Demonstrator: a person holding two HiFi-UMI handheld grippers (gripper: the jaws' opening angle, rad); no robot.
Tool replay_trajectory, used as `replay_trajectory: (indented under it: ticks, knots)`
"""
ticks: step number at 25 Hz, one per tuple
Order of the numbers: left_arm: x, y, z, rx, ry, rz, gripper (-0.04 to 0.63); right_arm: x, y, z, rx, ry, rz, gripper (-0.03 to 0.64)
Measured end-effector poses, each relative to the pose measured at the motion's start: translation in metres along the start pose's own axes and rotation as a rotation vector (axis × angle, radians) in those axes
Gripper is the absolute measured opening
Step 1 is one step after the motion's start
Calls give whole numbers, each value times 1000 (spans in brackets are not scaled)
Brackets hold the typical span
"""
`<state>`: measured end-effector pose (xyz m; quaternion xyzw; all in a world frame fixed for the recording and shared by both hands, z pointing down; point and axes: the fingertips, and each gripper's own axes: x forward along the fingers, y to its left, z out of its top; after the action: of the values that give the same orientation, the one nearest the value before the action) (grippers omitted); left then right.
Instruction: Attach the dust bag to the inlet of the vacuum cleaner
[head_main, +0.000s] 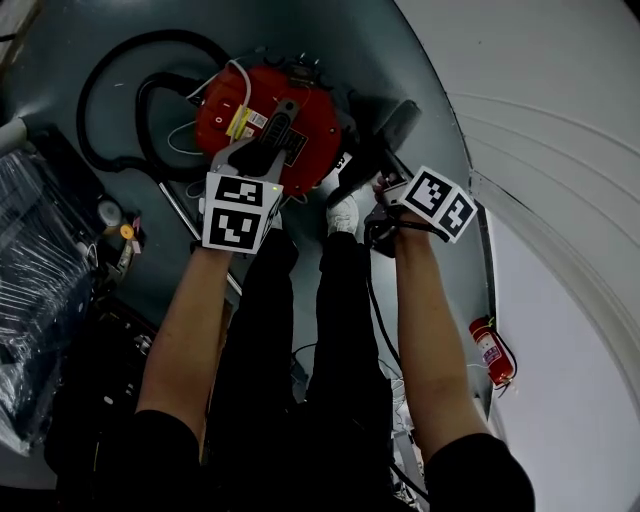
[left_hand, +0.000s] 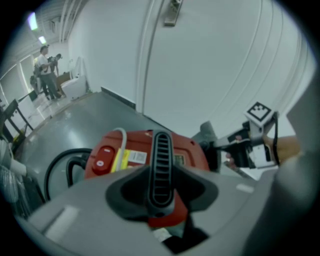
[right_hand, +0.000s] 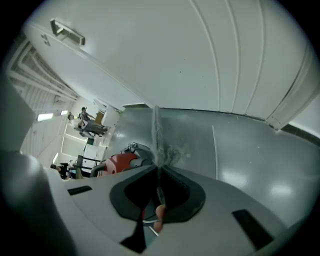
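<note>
The red vacuum cleaner (head_main: 240, 105) stands on the grey floor, also visible in the left gripper view (left_hand: 135, 150) and small in the right gripper view (right_hand: 122, 161). My left gripper (head_main: 278, 125) is shut on its black ribbed handle (left_hand: 161, 165), which stands upright between the jaws. At the vacuum's right side, my right gripper (head_main: 385, 190) is shut on the grey dust bag (head_main: 397, 128). In the right gripper view the dust bag (right_hand: 157, 135) shows as a thin sheet seen edge-on, rising from the closed jaws. The vacuum's inlet is hidden.
A black hose (head_main: 110, 90) loops on the floor left of the vacuum. My white shoe (head_main: 343, 212) stands close below it. A curved white wall (head_main: 560, 120) closes the right side, with a fire extinguisher (head_main: 490, 350) at its foot. Wrapped goods (head_main: 30, 260) crowd the left.
</note>
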<state>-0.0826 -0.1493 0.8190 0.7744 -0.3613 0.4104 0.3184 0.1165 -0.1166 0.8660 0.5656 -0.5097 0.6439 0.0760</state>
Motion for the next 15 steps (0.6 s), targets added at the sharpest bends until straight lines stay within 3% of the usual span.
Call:
replay_trajectory:
  ticks: [3,15]
  knots:
    - [-1,1,0,-1,-1,1,150,-5,-1,-10,70,-16,31,18]
    - [1,2,0,-6,-3,0,149,7,7,3,31,19,11,18]
